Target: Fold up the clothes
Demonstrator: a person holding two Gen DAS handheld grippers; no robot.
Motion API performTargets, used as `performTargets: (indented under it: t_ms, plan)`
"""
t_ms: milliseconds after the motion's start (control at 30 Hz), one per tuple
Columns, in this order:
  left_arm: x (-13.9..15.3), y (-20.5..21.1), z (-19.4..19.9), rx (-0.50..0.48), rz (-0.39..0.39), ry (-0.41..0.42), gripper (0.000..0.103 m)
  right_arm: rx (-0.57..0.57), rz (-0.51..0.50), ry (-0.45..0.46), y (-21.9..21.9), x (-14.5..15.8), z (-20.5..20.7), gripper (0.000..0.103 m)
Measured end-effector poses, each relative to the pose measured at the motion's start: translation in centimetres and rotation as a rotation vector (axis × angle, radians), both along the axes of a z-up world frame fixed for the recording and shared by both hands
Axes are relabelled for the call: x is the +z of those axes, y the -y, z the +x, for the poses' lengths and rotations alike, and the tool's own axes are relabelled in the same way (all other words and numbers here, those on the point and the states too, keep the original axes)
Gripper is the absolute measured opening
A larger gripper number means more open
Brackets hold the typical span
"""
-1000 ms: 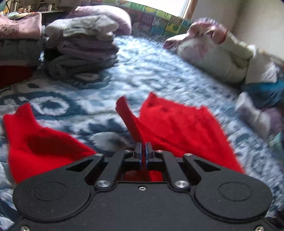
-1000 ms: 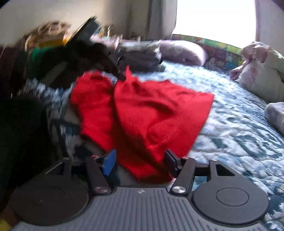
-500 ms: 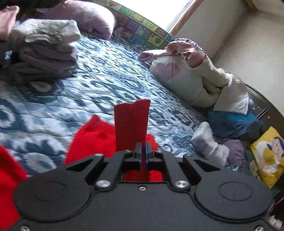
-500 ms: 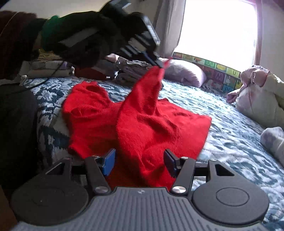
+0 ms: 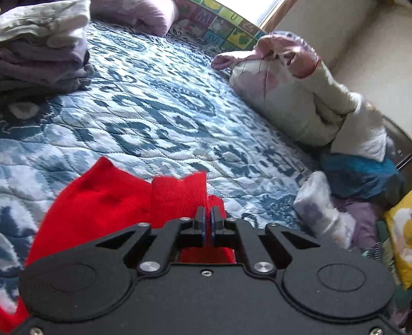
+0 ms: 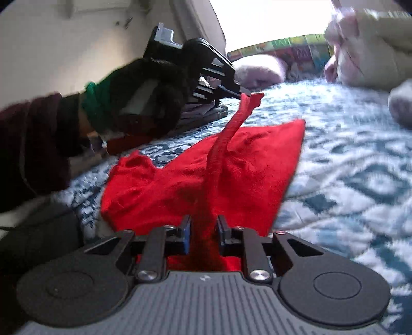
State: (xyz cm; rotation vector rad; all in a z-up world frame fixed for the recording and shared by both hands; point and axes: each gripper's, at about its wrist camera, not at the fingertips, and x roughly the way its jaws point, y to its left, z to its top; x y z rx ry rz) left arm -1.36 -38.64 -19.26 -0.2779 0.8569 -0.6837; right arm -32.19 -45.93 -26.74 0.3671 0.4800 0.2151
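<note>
The left gripper (image 5: 207, 216) is clamped on an edge of the red garment (image 5: 108, 195), its jaws pressed together with the cloth pinched between the blue pads; a short flap of the fabric stands up just ahead of the fingertips. From the right wrist view the same gripper (image 6: 246, 93) is raised over the bed, held by a gloved hand (image 6: 144, 95) with a green cuff and a dark sleeve (image 6: 33, 139), and a narrow strip of the garment (image 6: 231, 165) hangs stretched from its tip down to the rest of the cloth. The rest of the garment lies spread flat on the blue-and-white quilt (image 6: 360, 165) — one corner reaching toward the far right, a rumpled part nearer the person. The right gripper (image 6: 203, 230) is low at the near edge of the garment; its jaws are closing and stand narrow, with red fabric bunched between them, though the pads do not yet plainly press on it. On the quilt (image 5: 159, 103), well apart from the garment, sits a stack (image 5: 43, 46) of folded grey and lilac clothes at far left, a lilac pillow (image 5: 139, 13) behind it, and a heap of pale bedding (image 5: 303, 92) along the right side — with blue cloth (image 5: 360, 175) below it.
</note>
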Motion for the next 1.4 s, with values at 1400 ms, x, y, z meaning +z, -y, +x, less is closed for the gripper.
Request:
performTargets:
  t_ms: [1400]
  plan:
    - [-1.5, 8.6, -1.0, -0.182, 0.49, 0.189, 0.002, -0.009, 0.26, -0.072, 3.0, -1.8, 0.2, 0.023]
